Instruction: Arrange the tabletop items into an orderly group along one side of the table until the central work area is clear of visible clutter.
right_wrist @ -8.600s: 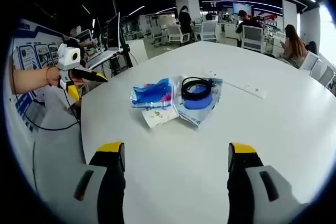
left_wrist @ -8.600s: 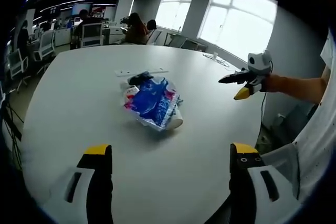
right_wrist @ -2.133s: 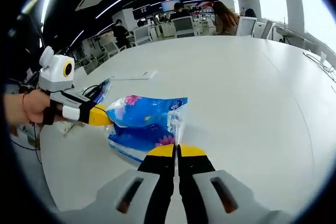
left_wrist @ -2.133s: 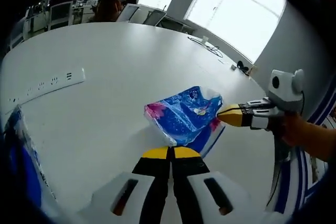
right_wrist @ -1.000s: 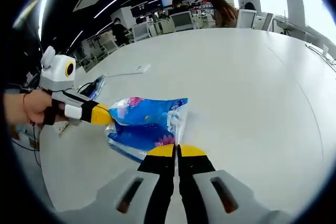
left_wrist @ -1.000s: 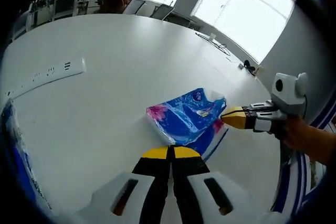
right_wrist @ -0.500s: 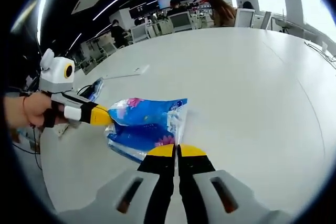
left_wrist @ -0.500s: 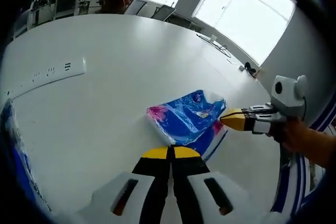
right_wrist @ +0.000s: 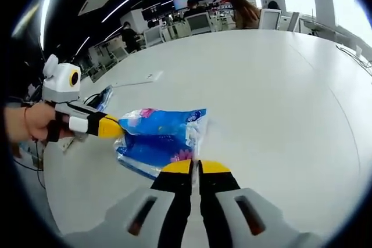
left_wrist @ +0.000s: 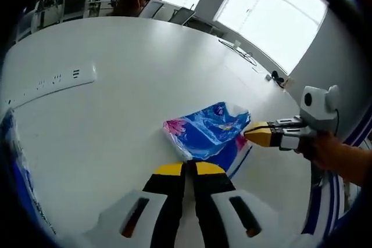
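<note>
A blue plastic bag point(left_wrist: 206, 135) printed with pink flowers lies stretched low over the white table point(left_wrist: 116, 45). In the left gripper view my left gripper point(left_wrist: 190, 169) holds its near corner, jaws almost together. My right gripper point(left_wrist: 256, 133) comes in from the right, its yellow tips pinched on the bag's far end. In the right gripper view the same bag point(right_wrist: 160, 135) runs leftward from my right gripper point(right_wrist: 195, 168), which is shut on its clear edge. My left gripper point(right_wrist: 113, 126), held in a hand, grips the bag's left end.
A white power strip point(left_wrist: 55, 79) lies on the table beyond the bag, seen too as the strip point(right_wrist: 136, 79). Another blue package point(right_wrist: 107, 97) with a dark cable sits near the table edge. People sit at office chairs point(right_wrist: 200, 24) past the far side.
The bag has stayed stretched between the two grippers and has barely shifted. The slit between each gripper's own jaws looks slightly wider than half a second ago.
</note>
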{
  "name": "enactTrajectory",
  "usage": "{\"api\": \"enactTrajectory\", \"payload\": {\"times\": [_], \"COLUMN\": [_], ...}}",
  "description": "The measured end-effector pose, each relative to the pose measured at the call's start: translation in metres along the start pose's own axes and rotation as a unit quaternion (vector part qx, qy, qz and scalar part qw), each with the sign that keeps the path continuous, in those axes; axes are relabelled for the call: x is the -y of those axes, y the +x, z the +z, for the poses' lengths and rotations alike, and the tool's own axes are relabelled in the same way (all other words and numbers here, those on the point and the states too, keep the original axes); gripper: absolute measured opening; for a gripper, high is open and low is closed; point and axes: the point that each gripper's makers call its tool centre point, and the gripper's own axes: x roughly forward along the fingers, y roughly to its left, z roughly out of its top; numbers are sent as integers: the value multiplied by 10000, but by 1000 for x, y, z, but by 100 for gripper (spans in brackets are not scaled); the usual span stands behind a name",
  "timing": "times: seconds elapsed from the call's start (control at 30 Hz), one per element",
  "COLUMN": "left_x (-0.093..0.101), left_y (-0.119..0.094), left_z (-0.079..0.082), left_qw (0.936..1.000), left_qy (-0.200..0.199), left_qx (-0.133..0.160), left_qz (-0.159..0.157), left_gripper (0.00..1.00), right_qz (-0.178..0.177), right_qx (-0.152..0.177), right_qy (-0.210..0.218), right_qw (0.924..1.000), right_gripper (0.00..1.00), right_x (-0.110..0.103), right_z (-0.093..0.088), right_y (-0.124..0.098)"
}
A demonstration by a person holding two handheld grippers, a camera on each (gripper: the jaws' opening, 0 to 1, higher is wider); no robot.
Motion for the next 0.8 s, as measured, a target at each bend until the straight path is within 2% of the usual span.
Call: {"api": "enactTrajectory", "payload": {"times": [0.23,0.4,0.6,0.8], "left_x": [0,3,6,7], "left_y": [0,-1,-3,-7], "left_z": [-1,0,3,9], "left_qw": [10000,10000,9999,9998], "left_qy": [-14,44,142,161], "left_qx": [6,5,52,109], "left_qz": [-21,-76,-84,-104], "left_gripper": [8,12,22,25], "right_qz": [-81,-78,-92,-106], "right_qx": [17,52,32,90], "right_qy": [29,71,76,97], "right_qw": [10000,9999,9999,9999], "right_gripper": [8,9,9,10], "right_x": [4,4,2,2], "right_z": [0,0,-2,2], "right_y": [-2,-5,-7,-9]}}
